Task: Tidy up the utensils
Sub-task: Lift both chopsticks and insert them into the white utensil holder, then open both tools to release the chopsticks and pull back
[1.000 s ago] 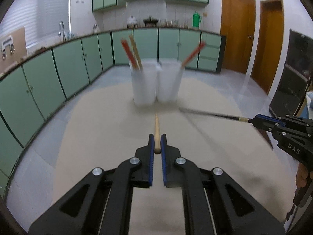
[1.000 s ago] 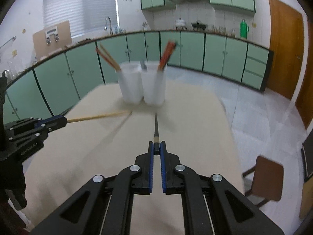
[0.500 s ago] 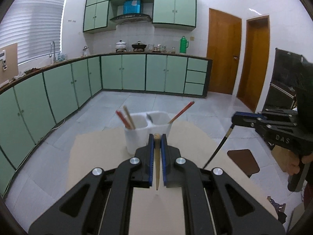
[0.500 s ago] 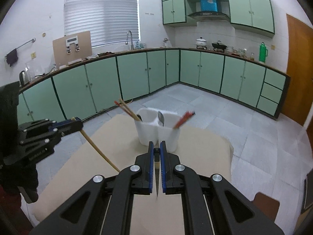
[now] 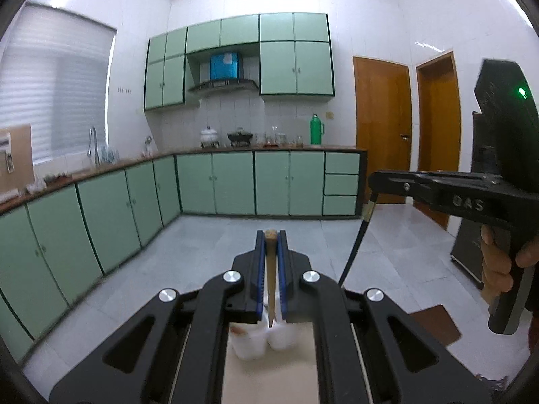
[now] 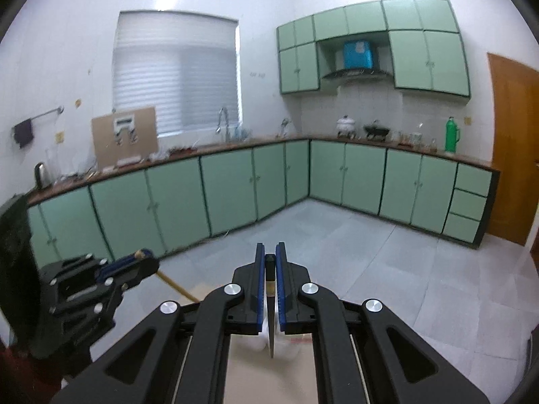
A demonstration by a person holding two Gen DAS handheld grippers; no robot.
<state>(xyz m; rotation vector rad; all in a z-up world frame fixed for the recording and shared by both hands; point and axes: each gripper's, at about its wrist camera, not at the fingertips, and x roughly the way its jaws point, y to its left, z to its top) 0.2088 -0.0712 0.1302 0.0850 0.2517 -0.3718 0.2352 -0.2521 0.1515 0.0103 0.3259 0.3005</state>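
Note:
My left gripper (image 5: 270, 235) is shut on a light wooden chopstick (image 5: 270, 276) that hangs tip down over the white twin holder (image 5: 266, 340) on the table. My right gripper (image 6: 270, 256) is shut on a black chopstick (image 6: 271, 323) that also points down at the holder (image 6: 266, 340). The right gripper also shows in the left wrist view (image 5: 374, 185) with the black chopstick (image 5: 353, 245) hanging from it. The left gripper shows in the right wrist view (image 6: 141, 257) with the wooden chopstick (image 6: 175, 284). The holder is mostly hidden behind the fingers.
The beige table (image 5: 269, 380) lies far below both grippers. Green cabinets (image 5: 235, 185) line the walls across a grey tiled floor. A brown stool (image 5: 438, 326) stands to the right of the table. Two wooden doors (image 5: 380, 141) are at the right.
Both grippers have risen and tilted up, so the chopsticks now hang almost straight down over the holder. The holder has slid low in both views, behind the fingers.

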